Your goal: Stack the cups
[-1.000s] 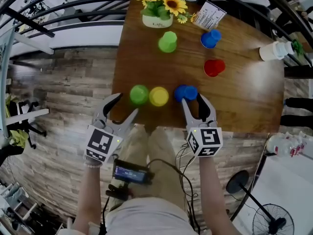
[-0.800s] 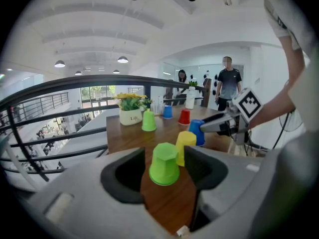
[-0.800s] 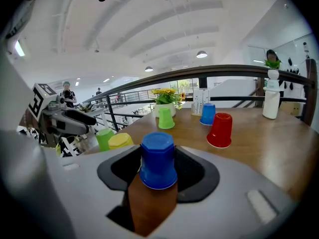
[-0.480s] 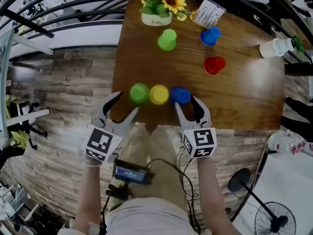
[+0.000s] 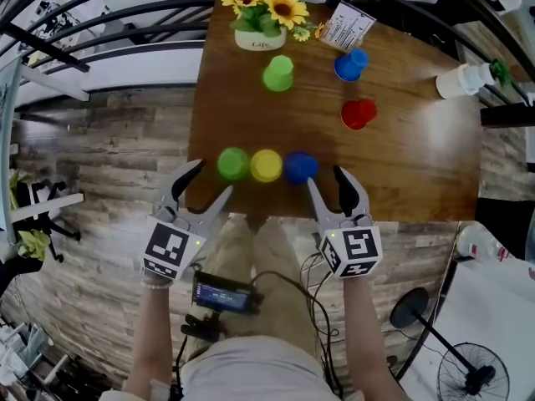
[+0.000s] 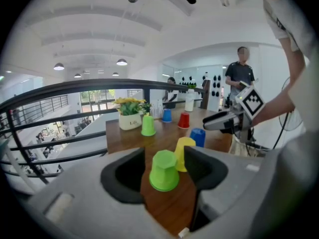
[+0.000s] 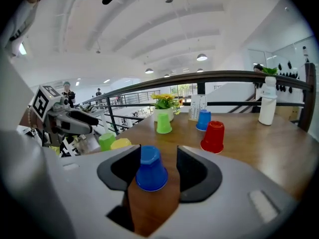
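At the near edge of the wooden tabletop (image 5: 418,165), my left tongs (image 5: 211,180) hung wide and held nothing, jaws well apart. A green cup (image 5: 233,164) stood mouth down just ahead of them, and in the left gripper view it sat in line with the gap, touching neither jaw. Just to its right stood a yellow cup (image 5: 266,165), also upside down, with a blue cup (image 5: 300,167) next to it; the three made a close row along the near edge. My right tongs (image 5: 328,182) were spread wide too and gripped nothing. In the right gripper view the blue cup stood upside down in line with their gap, and in the head view it lay just beyond the left jaw's tip.

Farther back, from the left, a white pot of sunflowers (image 5: 255,38) stood at the far edge, with a pale green cup (image 5: 277,73) just in front of it. To the right came a printed card (image 5: 347,26), a second blue cup (image 5: 350,65) and a red cup (image 5: 358,114). A white bottle (image 5: 460,80) lay near the right edge.
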The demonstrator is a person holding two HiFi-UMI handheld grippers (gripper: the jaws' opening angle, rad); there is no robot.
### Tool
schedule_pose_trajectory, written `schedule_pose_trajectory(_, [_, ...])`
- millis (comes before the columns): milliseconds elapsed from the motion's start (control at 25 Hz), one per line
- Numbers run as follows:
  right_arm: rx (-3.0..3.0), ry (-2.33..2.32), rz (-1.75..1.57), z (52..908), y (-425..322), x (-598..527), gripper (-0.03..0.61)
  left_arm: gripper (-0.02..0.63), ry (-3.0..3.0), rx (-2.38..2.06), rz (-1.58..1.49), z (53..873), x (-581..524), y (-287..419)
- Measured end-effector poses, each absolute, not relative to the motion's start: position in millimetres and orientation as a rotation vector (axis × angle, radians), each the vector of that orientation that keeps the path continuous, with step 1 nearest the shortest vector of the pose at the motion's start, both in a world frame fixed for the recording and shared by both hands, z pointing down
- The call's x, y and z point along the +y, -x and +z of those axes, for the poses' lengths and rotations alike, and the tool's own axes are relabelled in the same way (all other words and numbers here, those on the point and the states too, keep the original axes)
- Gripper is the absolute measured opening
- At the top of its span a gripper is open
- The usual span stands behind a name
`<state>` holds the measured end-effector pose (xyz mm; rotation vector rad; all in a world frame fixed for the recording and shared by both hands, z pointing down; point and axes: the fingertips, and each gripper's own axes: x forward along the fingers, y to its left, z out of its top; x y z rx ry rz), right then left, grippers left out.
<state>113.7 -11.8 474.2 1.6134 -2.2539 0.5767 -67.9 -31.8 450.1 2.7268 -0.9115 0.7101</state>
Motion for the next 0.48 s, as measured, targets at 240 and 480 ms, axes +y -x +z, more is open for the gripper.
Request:
schedule_pose_trajectory(240, [-2.176,-1.741,0.534,460,-157,-28,0.215,0.238,-2.727,-0.933,0.693,440,-33,66])
schedule_pose_trajectory(480, [-2.09,-1.803,0.515,467,-194,-55,0.226,0.237,-2.726,-0.957,0.685,434,-35,63])
